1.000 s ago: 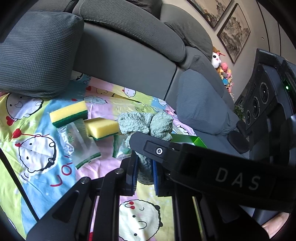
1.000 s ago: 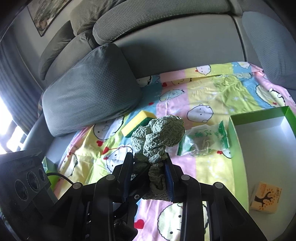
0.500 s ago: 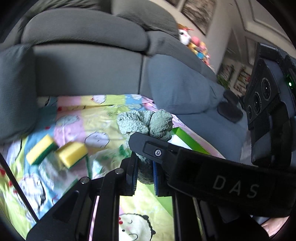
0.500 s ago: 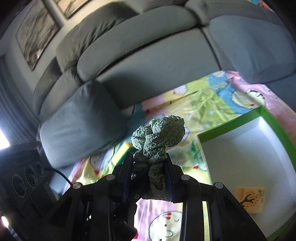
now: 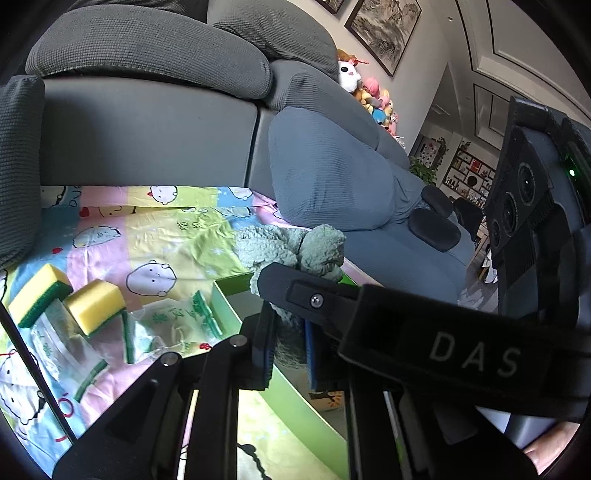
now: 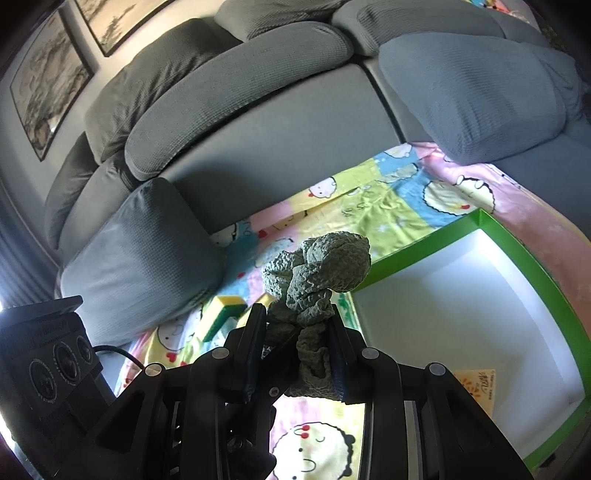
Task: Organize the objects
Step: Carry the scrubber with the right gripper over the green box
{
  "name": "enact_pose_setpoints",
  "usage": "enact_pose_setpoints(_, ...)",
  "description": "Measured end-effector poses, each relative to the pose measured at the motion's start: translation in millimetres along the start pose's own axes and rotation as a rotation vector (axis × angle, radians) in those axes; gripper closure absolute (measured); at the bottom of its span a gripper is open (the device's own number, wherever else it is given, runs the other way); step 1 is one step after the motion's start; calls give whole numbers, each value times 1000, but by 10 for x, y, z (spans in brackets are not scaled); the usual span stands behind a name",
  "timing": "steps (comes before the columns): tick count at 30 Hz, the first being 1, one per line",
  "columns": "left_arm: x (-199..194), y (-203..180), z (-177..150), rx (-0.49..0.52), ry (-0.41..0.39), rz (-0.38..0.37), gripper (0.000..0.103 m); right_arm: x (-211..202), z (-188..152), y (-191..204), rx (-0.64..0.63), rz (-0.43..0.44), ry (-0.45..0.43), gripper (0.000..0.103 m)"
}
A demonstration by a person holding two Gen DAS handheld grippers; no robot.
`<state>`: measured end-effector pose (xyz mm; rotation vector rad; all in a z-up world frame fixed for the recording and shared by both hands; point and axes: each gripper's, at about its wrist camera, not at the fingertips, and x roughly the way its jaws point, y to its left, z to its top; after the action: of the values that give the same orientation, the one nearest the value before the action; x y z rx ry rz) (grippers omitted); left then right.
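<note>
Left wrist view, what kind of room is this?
Most likely a home living room: a grey sectional sofa with loose cushions, framed landscape paintings on the wall, and a pile of plush toys at the sofa's end.

A box (image 6: pixel 480 295) sits on a blanket (image 6: pixel 391 206) spread over a sofa (image 6: pixel 280 122). Two sponges (image 5: pixel 66 299) and plastic bags (image 5: pixel 173 325) lie left of the box. A small card (image 6: pixel 476 387) rests inside it.

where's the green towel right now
The green towel is off the blanket, bunched up and clamped by both the right gripper and the left gripper, beside the near-left corner of the green box.
</note>
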<state>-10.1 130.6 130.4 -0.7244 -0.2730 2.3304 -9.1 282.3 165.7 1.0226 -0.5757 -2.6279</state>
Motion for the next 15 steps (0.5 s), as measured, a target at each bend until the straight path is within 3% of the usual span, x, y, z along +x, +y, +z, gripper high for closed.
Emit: enact_pose_setpoints(15, 329, -262, -95, -19, 66, -84, 94, -84, -1, -346, 53, -143, 2, 68)
